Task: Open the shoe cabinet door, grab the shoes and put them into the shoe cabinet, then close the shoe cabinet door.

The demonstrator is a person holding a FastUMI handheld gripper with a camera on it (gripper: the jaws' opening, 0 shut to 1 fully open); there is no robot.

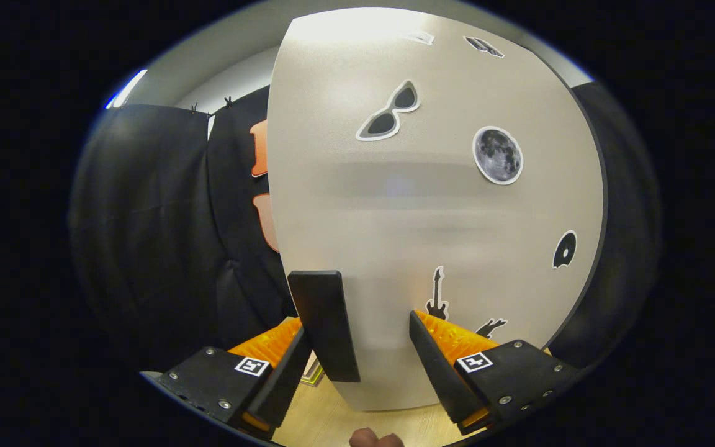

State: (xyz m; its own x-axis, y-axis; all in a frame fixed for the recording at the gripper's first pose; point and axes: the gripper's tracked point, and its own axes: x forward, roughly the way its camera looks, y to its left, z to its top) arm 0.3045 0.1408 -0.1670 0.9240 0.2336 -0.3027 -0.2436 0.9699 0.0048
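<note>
**Tool spread wide at the shoe cabinet door handle**

Nearest, part of a hand is seen below the tool, over the pale wooden floor. The black-and-orange two-finger tool is held with its fingers set wide apart — nothing is gripped between them. A square black-and-white marker is carried on each finger mount.

Just inside the left finger, a flat black upright handle is seen fixed near the left edge of the shoe cabinet door; whether it is touched by the finger cannot be told. The right finger stands apart from it, with bare door surface between.

The door is a light grey matt panel with a dark edge, standing close ahead of the tool. Stickers are spread over it: a small black guitar just beyond the right finger, a black disc-like shape further right, a grey moon and a pair of sunglasses higher up.

Beyond the door — on both sides — black cloth is hung.
</note>
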